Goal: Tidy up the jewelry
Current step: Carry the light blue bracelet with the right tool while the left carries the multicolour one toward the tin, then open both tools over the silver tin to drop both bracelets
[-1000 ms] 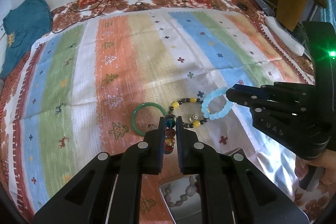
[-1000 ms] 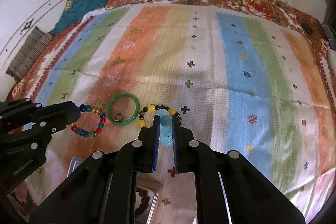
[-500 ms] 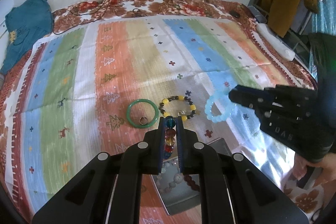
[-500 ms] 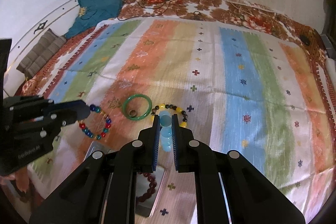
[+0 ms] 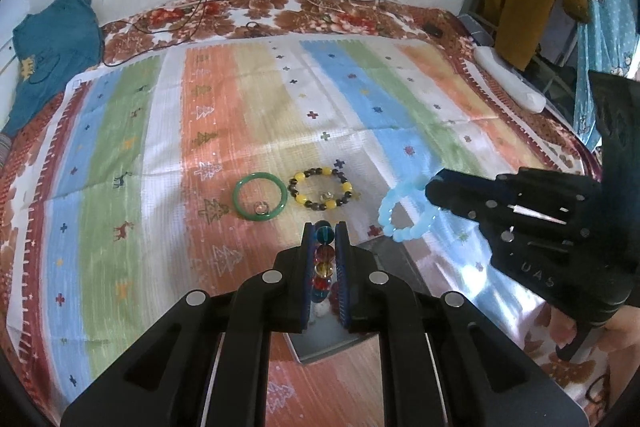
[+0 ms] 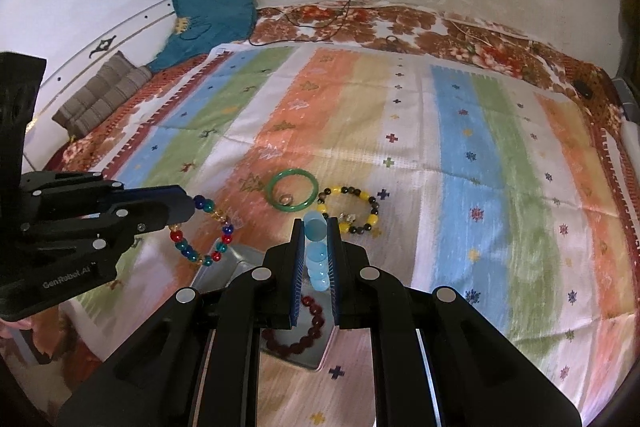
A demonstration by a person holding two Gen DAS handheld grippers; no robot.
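Over the striped blanket (image 5: 224, 115) on the bed, both tools are up in the air and both are loaded. Left tool (image 5: 325, 239) has its two fingers pinched tight on a multicoloured bead bracelet (image 6: 208, 231), the teal, amber and red beads stacked in the gap between the pads in the left wrist view; from the right wrist view the loop hangs free off the tip of that tool, above the blanket. Right tool (image 6: 316, 231) is clamped on a pale blue bead bracelet (image 5: 404, 211), its ring dangling from the fingertips off to the right in the left view. So that's two bracelets held, one per tool.

Down on the blanket, two more pieces lie flat: one green bangle (image 5: 261, 197) and, just beside it on the right, one bracelet of yellow and dark beads (image 5: 321, 188). They sit near each other, apart or barely touching, hard to call. One small ring (image 5: 262, 207) rests inside the bangle, and another small metal piece (image 5: 327, 194) lies inside the yellow-and-dark loop.

Below both tools sits one grey metal tray (image 6: 316, 355), and in it one dark red bead bracelet (image 6: 304, 331) is showing. A teal garment (image 6: 212, 15) lies at the far corner by the wall, with one folded striped cloth (image 6: 100, 95) near it.
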